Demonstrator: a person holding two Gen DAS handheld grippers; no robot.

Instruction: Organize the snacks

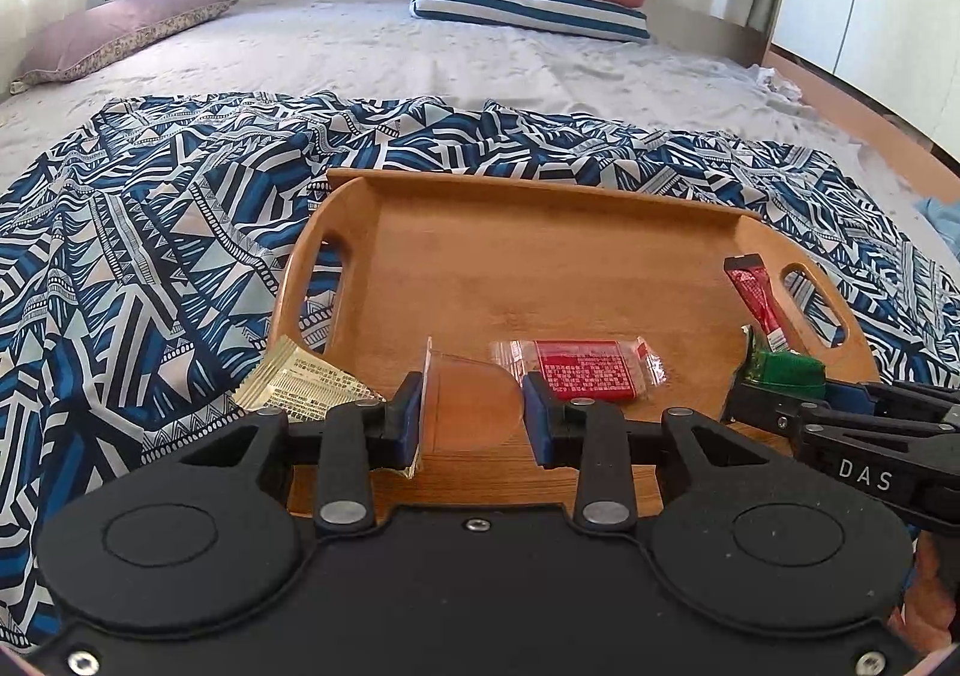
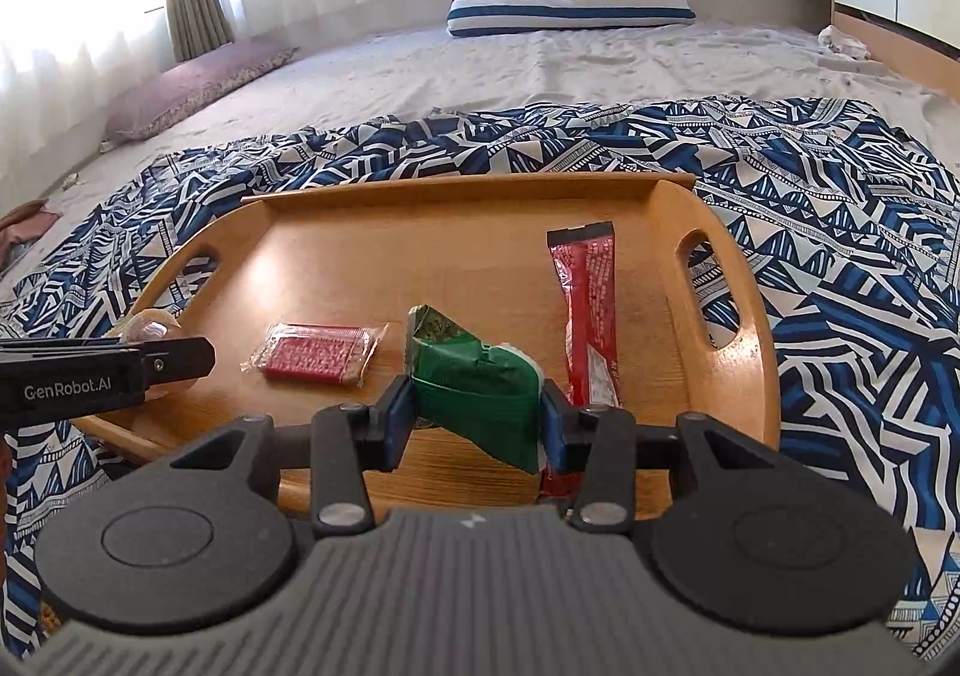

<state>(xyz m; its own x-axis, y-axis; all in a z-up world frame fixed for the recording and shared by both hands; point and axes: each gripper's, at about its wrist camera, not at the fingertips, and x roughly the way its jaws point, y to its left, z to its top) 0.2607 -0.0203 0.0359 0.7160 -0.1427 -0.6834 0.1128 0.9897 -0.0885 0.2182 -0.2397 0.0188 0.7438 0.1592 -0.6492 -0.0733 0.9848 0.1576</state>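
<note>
**Crinkly film and thin plastic: both grippers loaded over the tray**

Foil comes first at the far left: a pale gold sachet lies half off the wooden tray's left edge onto the patterned blue cloth. It looks light and limp, best pinched across its flat middle.

Next, the left gripper has its jaws closed narrowly on a clear jelly cup, held low over the tray's near edge. Thin-walled and slippery by the look of it; a hard squeeze would likely buckle it.

A red square packet lies flat mid-tray, stiff enough to take by its sides.

Then the right gripper clamps a crumpled green packet, soft and yielding.

Rightmost, a long red stick sachet lies lengthwise near the handle slot; grip it mid-length, or it may droop.
</note>
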